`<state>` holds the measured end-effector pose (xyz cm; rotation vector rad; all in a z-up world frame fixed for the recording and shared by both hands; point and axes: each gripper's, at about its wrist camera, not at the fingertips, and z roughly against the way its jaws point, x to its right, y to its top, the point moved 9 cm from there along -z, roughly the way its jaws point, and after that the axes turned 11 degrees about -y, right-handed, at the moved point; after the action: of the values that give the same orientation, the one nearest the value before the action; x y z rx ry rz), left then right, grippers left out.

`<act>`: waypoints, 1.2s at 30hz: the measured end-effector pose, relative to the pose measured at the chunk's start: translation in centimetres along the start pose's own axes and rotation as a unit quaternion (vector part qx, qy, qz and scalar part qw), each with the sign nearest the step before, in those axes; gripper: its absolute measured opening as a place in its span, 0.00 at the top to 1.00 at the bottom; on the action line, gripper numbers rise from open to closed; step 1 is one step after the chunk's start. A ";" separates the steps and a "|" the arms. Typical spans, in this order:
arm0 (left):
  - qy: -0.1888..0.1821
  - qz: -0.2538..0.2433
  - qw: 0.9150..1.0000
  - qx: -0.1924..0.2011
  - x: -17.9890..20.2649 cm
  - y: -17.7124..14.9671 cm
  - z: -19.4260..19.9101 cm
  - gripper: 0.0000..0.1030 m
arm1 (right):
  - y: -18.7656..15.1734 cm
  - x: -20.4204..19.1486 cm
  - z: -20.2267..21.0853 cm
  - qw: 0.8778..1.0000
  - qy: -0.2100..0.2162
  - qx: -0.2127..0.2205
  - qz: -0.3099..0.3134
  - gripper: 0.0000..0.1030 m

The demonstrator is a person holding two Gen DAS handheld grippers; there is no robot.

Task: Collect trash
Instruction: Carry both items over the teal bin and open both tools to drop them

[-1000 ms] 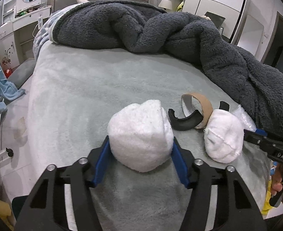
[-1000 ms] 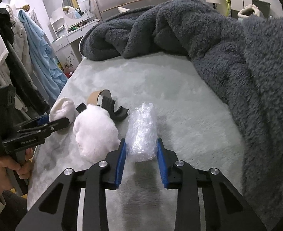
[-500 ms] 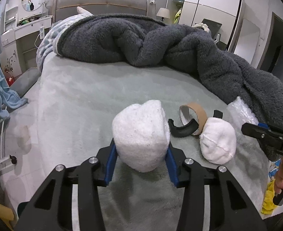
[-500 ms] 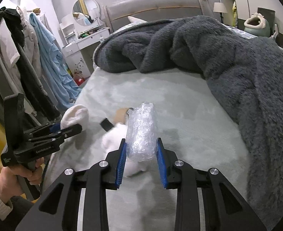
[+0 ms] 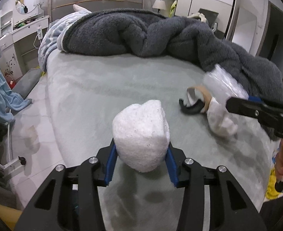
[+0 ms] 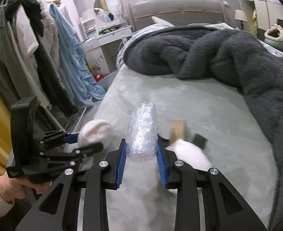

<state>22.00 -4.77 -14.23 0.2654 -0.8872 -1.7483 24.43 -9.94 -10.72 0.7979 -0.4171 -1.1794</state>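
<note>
Both grippers lifted off the bed: left gripper (image 5: 140, 160) grasps white wad (image 5: 140, 134), right gripper (image 6: 141, 160) grasps bubble wrap (image 6: 142, 132); tape roll (image 5: 198, 96) center-right still left.

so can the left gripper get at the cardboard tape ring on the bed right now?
Probably not: the left gripper is already shut on a white wad. The cardboard ring lies uncovered on the bed, off to its right.

Your white fluffy wad (image 5: 141, 134) sits upright at lower centre of the left view, pinched on both sides. Your crinkled clear bubble wrap roll (image 6: 142, 132) stands centre in the right view. Another white wad (image 6: 189, 154), blurred, lies right of it beside a cardboard ring (image 5: 201, 94).
</note>
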 end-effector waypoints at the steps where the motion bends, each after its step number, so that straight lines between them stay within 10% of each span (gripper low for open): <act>1: 0.001 -0.002 1.000 -0.004 -0.2 -0.3 0.2 0.53 | 0.0 -0.6 -0.3 1.000 0.003 -0.003 0.004 0.71; 36: 0.052 0.048 0.986 -0.148 -15.8 -13.0 6.1 0.53 | -2.7 -20.6 -7.3 0.983 0.103 -0.110 0.107 0.70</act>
<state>14.85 13.48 -22.64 0.1141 -0.5462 -1.7327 20.31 11.22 -15.25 0.6580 -0.1917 -0.9138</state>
